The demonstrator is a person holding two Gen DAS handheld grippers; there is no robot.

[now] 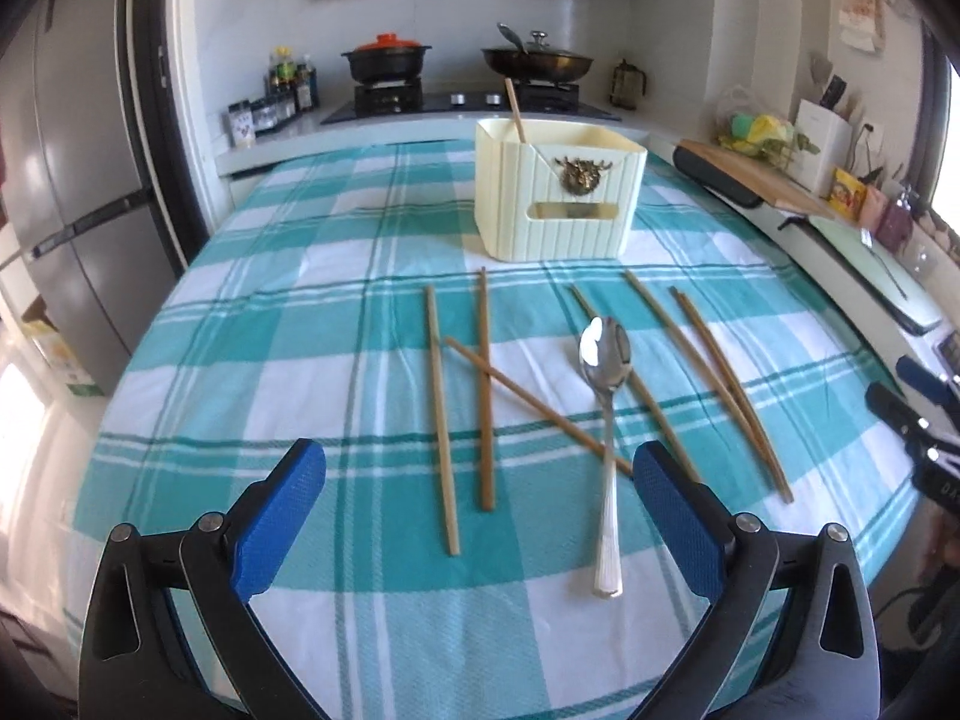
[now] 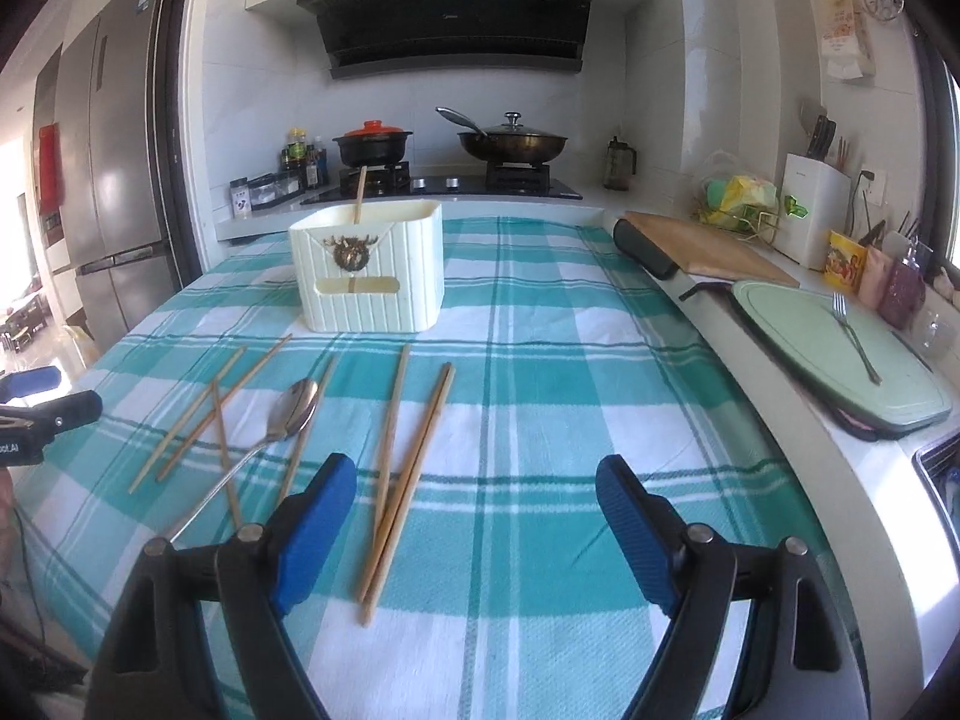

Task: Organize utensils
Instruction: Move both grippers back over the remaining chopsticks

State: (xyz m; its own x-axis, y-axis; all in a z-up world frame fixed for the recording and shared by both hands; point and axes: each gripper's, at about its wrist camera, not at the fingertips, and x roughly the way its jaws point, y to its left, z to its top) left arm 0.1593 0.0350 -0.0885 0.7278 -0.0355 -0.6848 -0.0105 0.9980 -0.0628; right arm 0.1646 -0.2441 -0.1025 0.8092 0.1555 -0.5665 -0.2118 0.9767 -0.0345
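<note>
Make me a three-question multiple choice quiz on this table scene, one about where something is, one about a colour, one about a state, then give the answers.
1. Where does the spoon lie?
A. in the holder
B. on the checked cloth among the chopsticks
C. on the stove

2. What colour are the gripper pads?
A. blue
B. red
C. yellow

3. How is the left gripper?
A. shut on a chopstick
B. shut on the spoon
C. open, holding nothing

Answers:
1 B, it rests on the cloth crossing a chopstick.
2 A, both pads show blue.
3 C, its jaws stand wide apart above the cloth.
</note>
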